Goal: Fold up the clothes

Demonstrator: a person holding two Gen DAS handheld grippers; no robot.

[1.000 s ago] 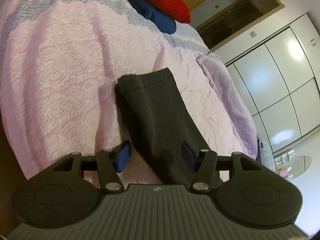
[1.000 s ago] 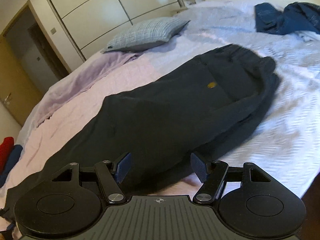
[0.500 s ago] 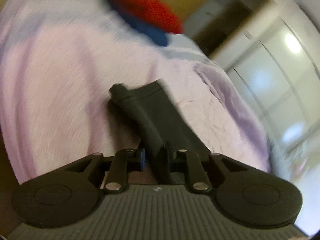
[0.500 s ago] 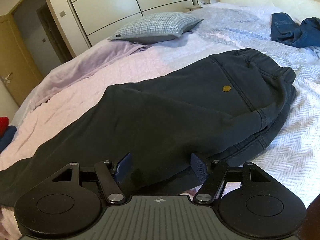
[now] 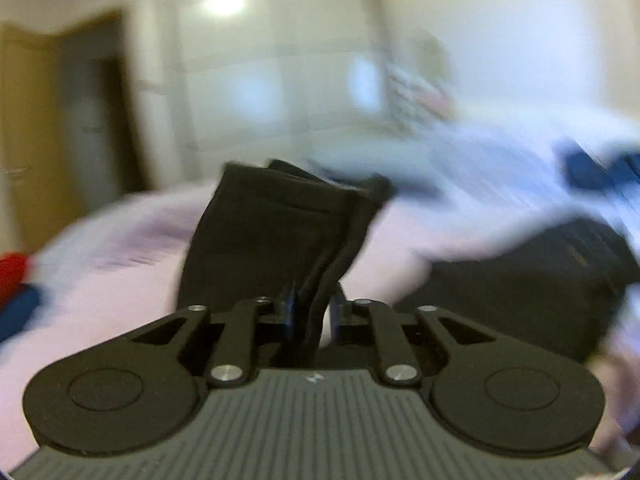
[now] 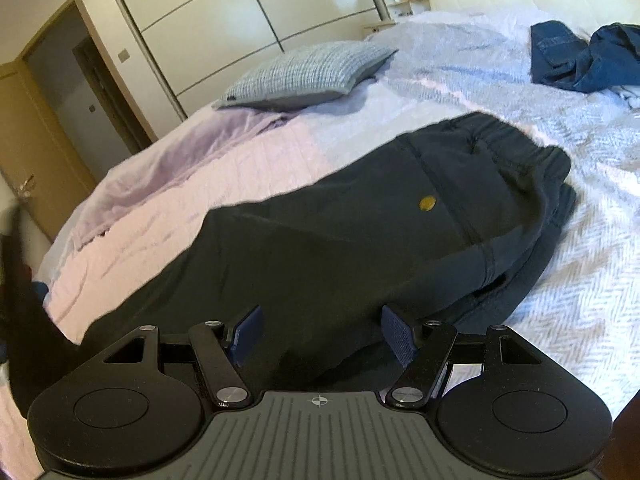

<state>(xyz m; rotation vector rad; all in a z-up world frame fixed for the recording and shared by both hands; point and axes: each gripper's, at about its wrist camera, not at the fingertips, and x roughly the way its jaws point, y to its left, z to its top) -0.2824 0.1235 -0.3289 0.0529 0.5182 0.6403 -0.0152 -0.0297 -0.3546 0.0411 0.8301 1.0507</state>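
A pair of dark trousers (image 6: 360,232) lies spread across the bed, waistband at the far right and a round brass button on the back pocket. My right gripper (image 6: 322,334) hovers open over the thigh part, with cloth below its fingers but not pinched. My left gripper (image 5: 312,312) is shut on the leg end of the trousers (image 5: 276,236), which it holds lifted off the bed; the hem stands up in front of the camera. The left wrist view is blurred by motion. The lifted leg shows as a dark shape at the left edge of the right wrist view.
The bed (image 6: 580,280) has a pink and pale blue quilt. A grey checked pillow (image 6: 308,74) and a lilac blanket (image 6: 168,164) lie at its far side. Blue jeans (image 6: 584,60) sit at the far right. Red and blue cloth (image 5: 16,280) lies at the left. Wardrobe doors and a doorway stand behind.
My left gripper went from open around the trouser leg to shut on it, then lifted it and swung right. My right gripper stayed open and shifted slightly over the trousers.
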